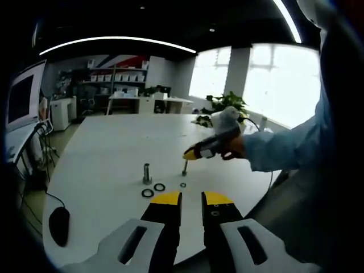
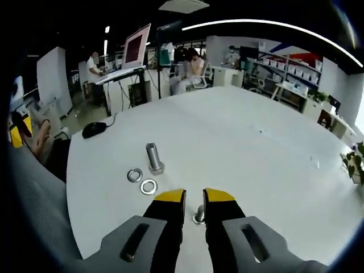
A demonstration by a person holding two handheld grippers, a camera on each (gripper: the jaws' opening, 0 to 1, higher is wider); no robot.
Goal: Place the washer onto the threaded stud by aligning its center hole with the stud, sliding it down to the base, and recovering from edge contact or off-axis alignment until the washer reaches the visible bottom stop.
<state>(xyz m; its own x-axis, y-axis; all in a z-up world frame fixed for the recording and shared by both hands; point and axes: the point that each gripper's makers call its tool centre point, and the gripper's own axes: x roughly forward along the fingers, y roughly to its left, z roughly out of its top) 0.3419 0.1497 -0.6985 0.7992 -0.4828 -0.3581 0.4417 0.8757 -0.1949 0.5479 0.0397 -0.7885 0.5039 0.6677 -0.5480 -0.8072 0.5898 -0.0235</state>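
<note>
The right gripper (image 2: 194, 199) stood spread around the small upright threaded stud (image 2: 199, 214). 2 washers (image 2: 142, 181) lay flat near-left of it, beside a larger bolt (image 2: 153, 157). The left gripper (image 1: 191, 198), also spread, hovered farther off.

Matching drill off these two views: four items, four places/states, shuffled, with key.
Items
1. thick upright steel stud
2. thin steel stud
3. black computer mouse
4. left tool

Places/states
A. near the edge of the white table
B. open, nothing between the jaws
C. between the jaws of the right tool
D. next to a flat steel washer

Pairs: 1-D, 2-C, 3-A, 4-B
</note>
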